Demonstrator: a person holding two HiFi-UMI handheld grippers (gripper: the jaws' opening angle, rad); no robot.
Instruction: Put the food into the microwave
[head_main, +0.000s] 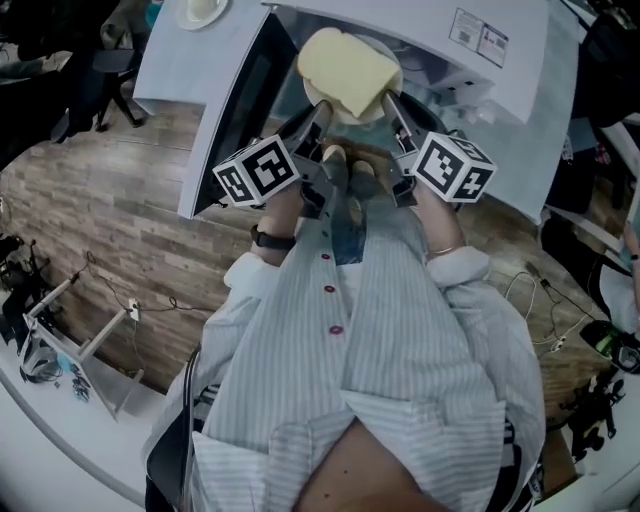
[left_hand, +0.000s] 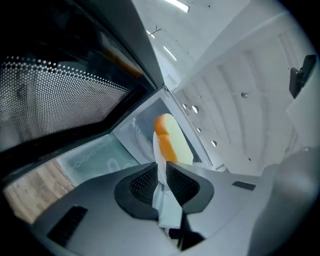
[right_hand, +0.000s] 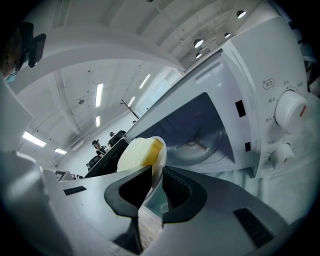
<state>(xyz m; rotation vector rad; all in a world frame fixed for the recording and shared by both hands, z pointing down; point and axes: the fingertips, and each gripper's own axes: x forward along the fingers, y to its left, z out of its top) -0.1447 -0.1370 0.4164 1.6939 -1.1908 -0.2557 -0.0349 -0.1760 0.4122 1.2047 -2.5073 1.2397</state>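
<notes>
hold: left gripper (head_main: 318, 118) and right gripper (head_main: 396, 112), fingers clamped on opposite rims of the plate (left_hand: 159, 150), probably to keep it level | food: bread (head_main: 348, 70) on plate, at the open microwave (head_main: 500, 75) mouth, not yet set down | door (head_main: 240, 110): swung wide

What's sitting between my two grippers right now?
The plate carrying the bread slice spans that gap in the head view; the left gripper and right gripper each clamp its rim.
</notes>
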